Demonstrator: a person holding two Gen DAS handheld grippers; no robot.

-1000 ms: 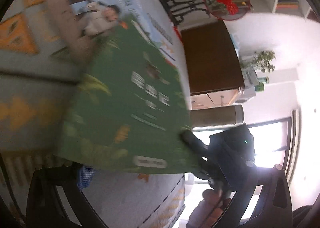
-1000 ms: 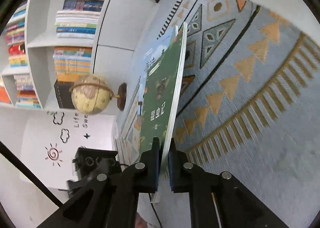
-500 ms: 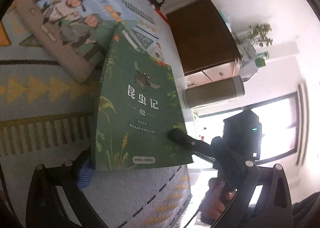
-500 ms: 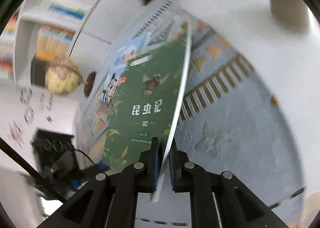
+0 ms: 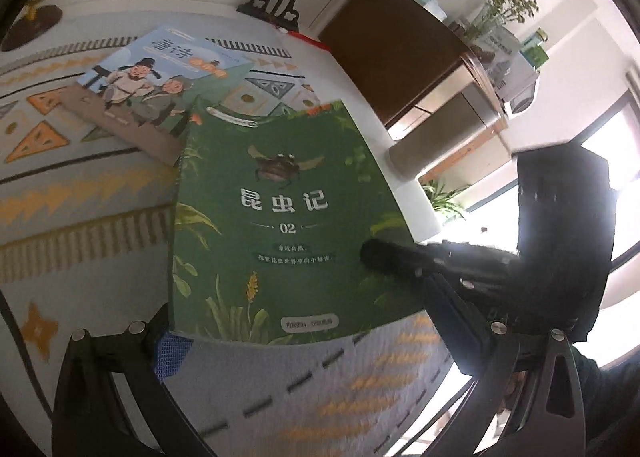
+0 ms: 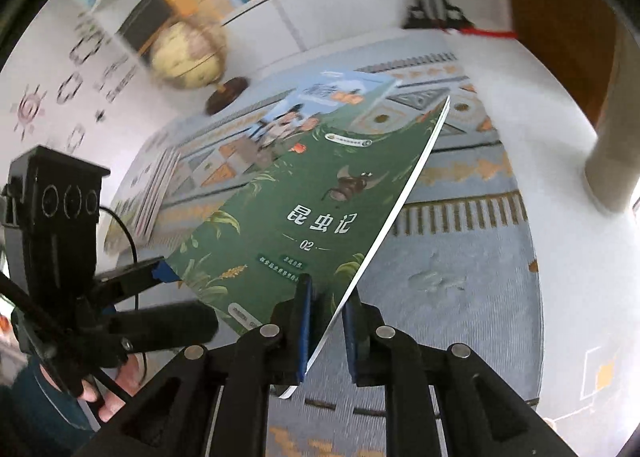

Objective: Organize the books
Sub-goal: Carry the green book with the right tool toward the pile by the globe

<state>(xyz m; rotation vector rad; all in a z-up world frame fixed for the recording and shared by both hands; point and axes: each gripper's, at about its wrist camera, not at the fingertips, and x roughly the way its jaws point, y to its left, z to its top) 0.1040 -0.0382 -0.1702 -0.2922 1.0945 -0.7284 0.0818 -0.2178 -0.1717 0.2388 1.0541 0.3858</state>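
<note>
Green book (image 6: 320, 197): edge between right fingers (image 6: 305, 321), which have just been opening.
Left fingers (image 5: 172, 349): spread wide, one under its corner.
Advice: lay it flat before withdrawing.

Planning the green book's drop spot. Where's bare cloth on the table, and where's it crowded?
Free: patterned tablecloth right of the green insect book, toward the table edge. Also cloth near the left hand-held gripper. Crowded: far-left, where the poetry picture book lies, with the globe behind.

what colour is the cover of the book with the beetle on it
Dark green, clearest in the left wrist view.
</note>
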